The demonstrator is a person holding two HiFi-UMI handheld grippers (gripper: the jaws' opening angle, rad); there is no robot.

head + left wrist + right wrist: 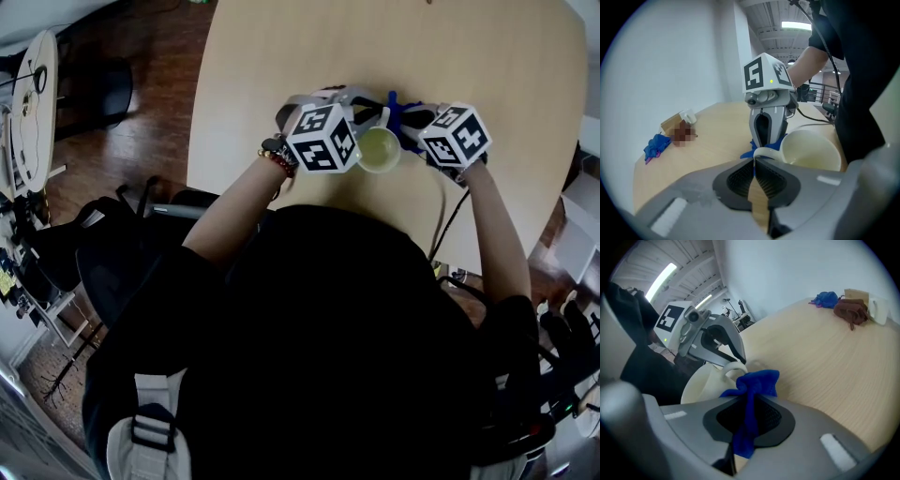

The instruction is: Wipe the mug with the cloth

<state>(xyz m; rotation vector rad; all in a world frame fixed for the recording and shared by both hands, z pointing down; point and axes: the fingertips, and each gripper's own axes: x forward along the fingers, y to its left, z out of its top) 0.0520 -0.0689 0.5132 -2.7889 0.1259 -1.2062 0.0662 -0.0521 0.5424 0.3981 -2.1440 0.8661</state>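
Holding, head view: left tool and right tool meet nose to nose over the pale wooden bench; round cream ceramic mug sits just beside both, mouth up, crumpled blue cloth between the tools.
Mug place, head view: near the person's edge of the bench; resting or lifted, cannot tell.
Left tool state, left gripper view: clenched on the mug's curved handle; mug body hangs off to the right of the jaws.
Opposite, left gripper view: right tool faces in close, cloth showing blue behind the handle.
Far end, left gripper view: small blue bundle and a tan box, well apart from the work.
Right tool state, right gripper view: clenched on the cloth, one bunched tuft poking out ahead, a tail hanging down between the pads.
Contact, right gripper view: tuft touches the handle area, not the mug wall.
Clutter, right gripper view: brown cloth by the box, far off.
Risk 1: mug could swivel in the grip, since only the thin handle is pinched.
Risk 2: cloth could pull out when rubbed; the grip is on a narrow twist.
Risk 3: tools could knock together, they are so close.
Risk 4: poor wipe, the small tuft covers little.
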